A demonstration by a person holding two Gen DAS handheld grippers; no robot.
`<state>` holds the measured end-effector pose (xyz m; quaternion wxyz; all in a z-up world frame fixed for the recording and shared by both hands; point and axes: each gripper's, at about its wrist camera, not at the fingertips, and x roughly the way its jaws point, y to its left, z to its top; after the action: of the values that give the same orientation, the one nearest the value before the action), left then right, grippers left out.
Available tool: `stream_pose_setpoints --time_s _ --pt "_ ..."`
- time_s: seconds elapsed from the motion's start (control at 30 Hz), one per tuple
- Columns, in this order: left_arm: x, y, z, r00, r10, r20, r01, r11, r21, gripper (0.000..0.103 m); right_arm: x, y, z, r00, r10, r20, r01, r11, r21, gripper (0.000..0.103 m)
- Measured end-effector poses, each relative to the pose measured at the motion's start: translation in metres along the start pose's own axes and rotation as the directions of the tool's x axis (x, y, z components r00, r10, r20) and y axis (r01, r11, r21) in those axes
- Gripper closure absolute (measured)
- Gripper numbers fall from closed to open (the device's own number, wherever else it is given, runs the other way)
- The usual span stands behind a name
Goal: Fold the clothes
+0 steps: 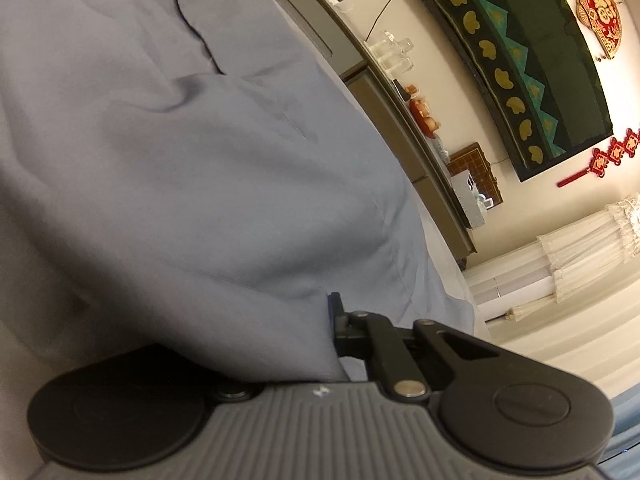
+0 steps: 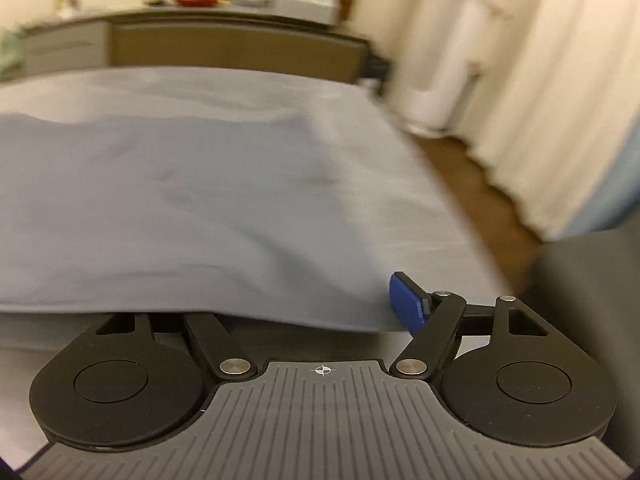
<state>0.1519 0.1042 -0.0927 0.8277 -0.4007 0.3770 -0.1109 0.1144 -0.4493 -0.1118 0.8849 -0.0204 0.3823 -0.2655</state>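
Observation:
A grey-blue garment (image 1: 192, 184) fills most of the left wrist view and hangs over my left gripper (image 1: 312, 320). It hides the left finger; only the edge of the right blue pad (image 1: 334, 312) shows against the cloth. The same garment (image 2: 200, 208) lies spread on a pale surface in the right wrist view. Its near edge drapes over my right gripper (image 2: 320, 308) and hides the left finger. The right blue pad (image 2: 406, 306) sits at the cloth's corner. The jaws stand wide apart there.
A long low cabinet (image 2: 240, 48) with glassware and boxes on top runs along the far wall. A dark framed hanging (image 1: 516, 64) and red ornaments are on the wall. White curtains (image 2: 520, 80) hang at the right, above brown floor (image 2: 472, 184).

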Motion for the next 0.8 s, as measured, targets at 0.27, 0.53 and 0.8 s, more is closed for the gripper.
stream_pose_setpoints --time_s 0.27,0.53,0.8 --pt "-0.014 -0.02 -0.015 0.999 -0.034 0.029 0.032 0.998 0.048 0.067 -0.005 -0.054 -0.016 0.976 0.205 0.067 -0.216 0.924 0.316 0.048" --pt "0.007 -0.03 -0.02 0.999 -0.026 0.034 0.025 0.999 0.024 0.071 0.016 -0.103 -0.043 0.868 0.432 0.246 -0.446 0.458 0.769 0.046" --pt "0.004 -0.021 -0.013 0.999 -0.043 0.033 0.044 0.999 -0.03 0.069 0.029 -0.116 -0.044 0.811 0.43 0.395 -0.514 0.205 0.833 0.035"
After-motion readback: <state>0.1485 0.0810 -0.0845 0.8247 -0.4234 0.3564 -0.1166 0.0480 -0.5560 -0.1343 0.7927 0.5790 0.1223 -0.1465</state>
